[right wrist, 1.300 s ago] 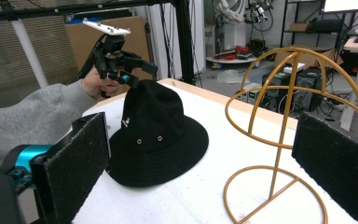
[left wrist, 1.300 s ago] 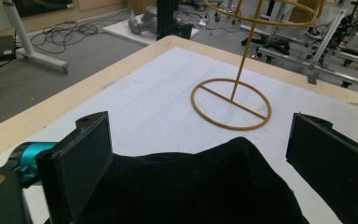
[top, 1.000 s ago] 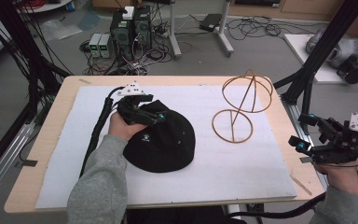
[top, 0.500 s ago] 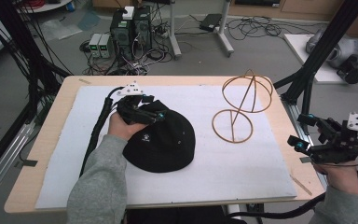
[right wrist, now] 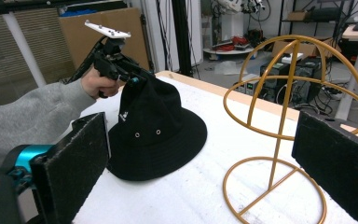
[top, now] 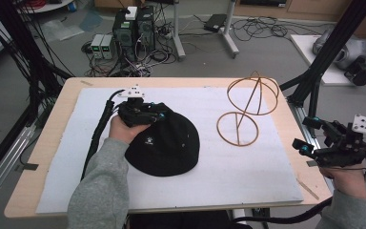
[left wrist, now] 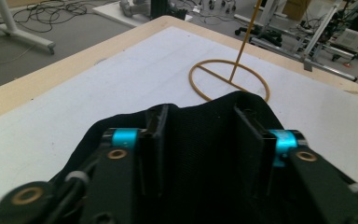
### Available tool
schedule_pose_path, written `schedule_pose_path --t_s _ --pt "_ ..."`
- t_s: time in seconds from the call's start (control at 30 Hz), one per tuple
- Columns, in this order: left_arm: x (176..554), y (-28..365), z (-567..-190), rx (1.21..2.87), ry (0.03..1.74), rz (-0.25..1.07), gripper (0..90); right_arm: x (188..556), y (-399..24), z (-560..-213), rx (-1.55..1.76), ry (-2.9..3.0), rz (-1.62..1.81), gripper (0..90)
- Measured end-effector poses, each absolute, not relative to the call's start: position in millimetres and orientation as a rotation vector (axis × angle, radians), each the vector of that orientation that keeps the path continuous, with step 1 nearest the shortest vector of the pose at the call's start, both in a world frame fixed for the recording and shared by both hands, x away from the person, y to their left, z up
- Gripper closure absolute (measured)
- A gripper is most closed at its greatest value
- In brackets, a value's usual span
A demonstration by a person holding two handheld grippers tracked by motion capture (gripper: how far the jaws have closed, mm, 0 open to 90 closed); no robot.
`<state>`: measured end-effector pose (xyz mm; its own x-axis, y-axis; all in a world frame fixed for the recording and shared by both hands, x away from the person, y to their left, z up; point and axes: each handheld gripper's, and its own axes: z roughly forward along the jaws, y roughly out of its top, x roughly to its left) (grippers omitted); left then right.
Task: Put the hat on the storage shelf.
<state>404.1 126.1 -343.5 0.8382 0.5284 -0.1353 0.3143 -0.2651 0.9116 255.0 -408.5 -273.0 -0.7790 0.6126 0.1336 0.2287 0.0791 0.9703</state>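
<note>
The left gripper (top: pixel 159 113) has just been closing its jaws, which now pinch the crown of the hat (top: pixel 164 145). The hat rests on the mat (top: pixel 248 176), at 9 o'clock from the stand (top: pixel 245 112), well apart from it. The right gripper (top: pixel 305 136) hangs open and empty at 3 o'clock. Judged progress: grasp made; lifting and placing on the stand remain.

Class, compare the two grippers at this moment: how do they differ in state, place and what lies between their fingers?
The left gripper has just been closing, its fingers pinching the crown of the black hat; the right gripper is open with nothing between its fingers. The left is over the white mat; the right hangs off the table's right edge, aimed at the wire hat stand. Both are hand-held.
</note>
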Motion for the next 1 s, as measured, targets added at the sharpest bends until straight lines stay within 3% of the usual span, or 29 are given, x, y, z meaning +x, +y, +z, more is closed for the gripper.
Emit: schedule_pose_path --t_s 0.23,1.0 --pt "405 125 -345 1.901 0.645 0.238 84.2 256 -408 -274 0.842 2.057 1.752 3.4" --pt "394 138 -325 1.825 0.589 0.236 85.7 258 -407 -276 0.845 2.069 1.758 3.4"
